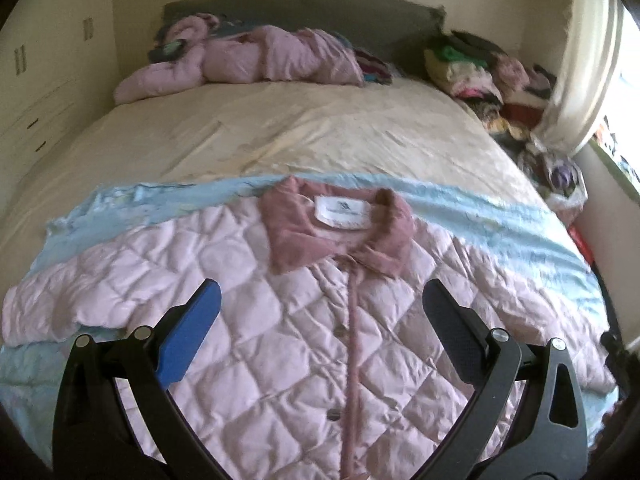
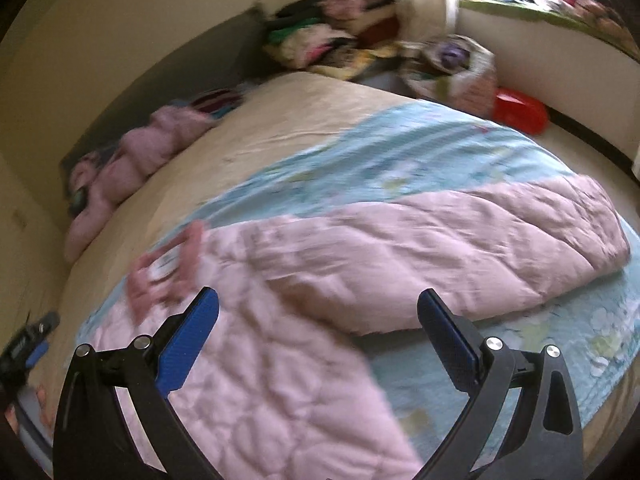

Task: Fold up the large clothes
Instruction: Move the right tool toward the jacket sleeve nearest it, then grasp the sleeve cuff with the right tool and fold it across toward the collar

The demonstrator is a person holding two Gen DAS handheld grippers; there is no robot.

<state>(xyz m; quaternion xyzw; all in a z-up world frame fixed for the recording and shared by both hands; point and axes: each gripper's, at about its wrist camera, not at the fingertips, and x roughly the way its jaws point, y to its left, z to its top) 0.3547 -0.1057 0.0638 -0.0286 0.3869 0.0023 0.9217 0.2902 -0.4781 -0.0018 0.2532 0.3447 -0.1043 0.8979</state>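
Note:
A pale pink quilted jacket (image 1: 304,320) lies flat, front up and buttoned, on a light blue sheet (image 1: 120,216) on the bed. Its darker pink collar (image 1: 336,228) with a white label points to the headboard. Both sleeves are spread out sideways. My left gripper (image 1: 320,292) is open and empty, hovering above the jacket's chest. My right gripper (image 2: 318,300) is open and empty, above the jacket's right side near the armpit. The right sleeve (image 2: 460,248) stretches away to the right in the blurred right wrist view. The collar (image 2: 168,272) shows at the left there.
The cream bedspread (image 1: 280,128) covers the far half of the bed. Another pink jacket (image 1: 248,56) is bunched at the headboard. Piles of clothes (image 1: 480,68) and a bag (image 1: 560,176) sit along the right wall. A red object (image 2: 520,112) lies beside the bed.

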